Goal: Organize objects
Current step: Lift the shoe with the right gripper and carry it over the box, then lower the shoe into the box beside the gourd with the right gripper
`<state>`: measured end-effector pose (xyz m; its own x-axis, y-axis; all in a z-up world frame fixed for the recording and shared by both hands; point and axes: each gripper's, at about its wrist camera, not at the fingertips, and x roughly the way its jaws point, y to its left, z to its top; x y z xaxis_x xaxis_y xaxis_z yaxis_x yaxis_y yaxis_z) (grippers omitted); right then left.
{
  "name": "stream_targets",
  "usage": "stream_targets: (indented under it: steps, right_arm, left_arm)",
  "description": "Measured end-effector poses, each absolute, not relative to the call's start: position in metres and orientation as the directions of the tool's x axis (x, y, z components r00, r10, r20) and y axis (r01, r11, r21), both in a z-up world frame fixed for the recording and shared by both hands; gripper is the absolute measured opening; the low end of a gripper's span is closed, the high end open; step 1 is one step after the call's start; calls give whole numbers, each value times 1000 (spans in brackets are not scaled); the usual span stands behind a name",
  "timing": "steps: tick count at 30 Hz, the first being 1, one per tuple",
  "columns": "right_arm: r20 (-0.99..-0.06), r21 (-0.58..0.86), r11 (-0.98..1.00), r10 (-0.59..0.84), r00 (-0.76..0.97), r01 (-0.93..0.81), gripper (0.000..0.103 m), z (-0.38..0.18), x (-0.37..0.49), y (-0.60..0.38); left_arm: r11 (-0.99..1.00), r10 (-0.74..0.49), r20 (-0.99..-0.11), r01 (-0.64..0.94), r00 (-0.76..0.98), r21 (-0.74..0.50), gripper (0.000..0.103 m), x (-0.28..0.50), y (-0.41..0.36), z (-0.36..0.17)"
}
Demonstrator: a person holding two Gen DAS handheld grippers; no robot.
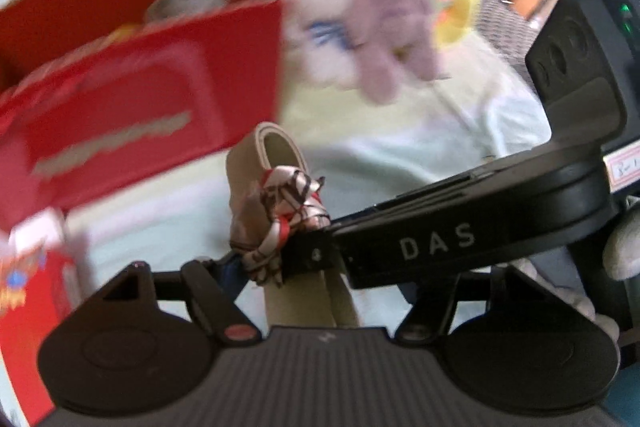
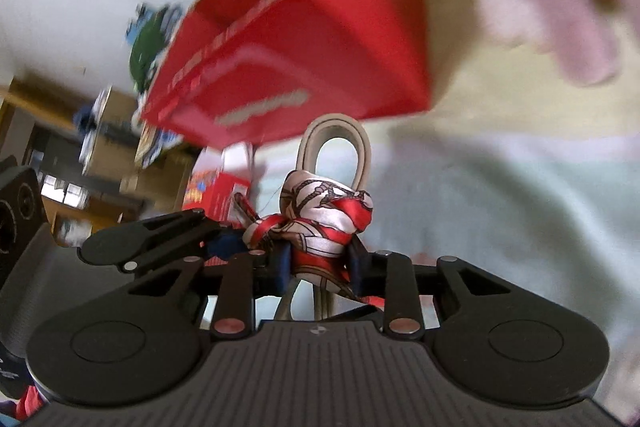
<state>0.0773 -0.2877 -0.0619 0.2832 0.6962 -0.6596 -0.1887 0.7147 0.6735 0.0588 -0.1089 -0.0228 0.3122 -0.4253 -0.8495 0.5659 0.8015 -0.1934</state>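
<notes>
A beige strap loop point(image 1: 276, 147) with a red, white and brown patterned scarf point(image 1: 290, 205) knotted around it is held in the air between both grippers. My right gripper point(image 2: 320, 267) is shut on the scarf knot point(image 2: 324, 223), with the strap loop point(image 2: 338, 139) rising above it. My left gripper point(image 1: 256, 267) grips the same bundle from the side; in the right wrist view its tip point(image 2: 224, 247) touches the scarf. An open red box point(image 1: 132, 67) stands just beyond on the pale bedsheet; it also shows in the right wrist view point(image 2: 304, 43).
A pink plush toy point(image 1: 384, 15) lies behind right of the red box, with yellow and green toys point(image 1: 456, 7) further back. A small red carton point(image 1: 28, 291) stands at the left. A pale sheet point(image 2: 500, 207) covers the surface. Shelves point(image 2: 80, 155) stand far left.
</notes>
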Motion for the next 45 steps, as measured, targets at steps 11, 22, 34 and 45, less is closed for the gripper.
stream_targets:
  steps: [11, 22, 34, 45]
  right_arm:
    - [-611, 588, 797, 549, 570, -138, 29, 11, 63, -331]
    - [-507, 515, 810, 552, 662, -281, 29, 74, 119, -294]
    - [-592, 494, 774, 633, 499, -396, 29, 50, 209, -184]
    - [-733, 521, 785, 613, 295, -336, 29, -6, 256, -142]
  left_arm:
    - [627, -598, -737, 757, 316, -184, 69, 75, -150, 47]
    - [631, -648, -618, 769, 446, -106, 69, 125, -107, 116]
    - [774, -511, -689, 624, 515, -108, 69, 212, -27, 95]
    - [817, -413, -831, 555, 373, -157, 68, 256, -11, 22]
